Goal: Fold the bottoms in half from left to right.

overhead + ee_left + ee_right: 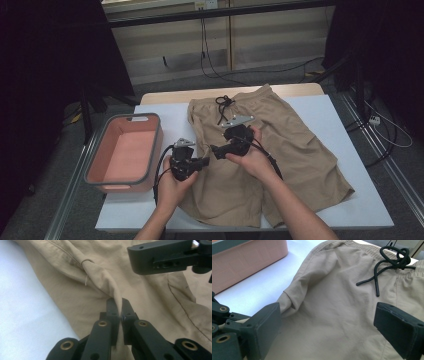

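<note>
**High view: shorts pinched at one side, folding barely begun**

High view shows tan shorts spread flat on the white table, waistband toward the far edge, legs toward the near edge, black drawstring lying loose on the cloth. A pink bin sits by the table's left edge, apart from the shorts. The left gripper has its jaws pressed together on a ridge of fabric at the shorts' left side seam, raising a small peak. The right gripper hovers over the middle of the shorts, jaws spread wide, nothing between them. By my judgement the work is at its start: one side is gripped, no fold is made, and the right gripper has yet to take hold
</note>
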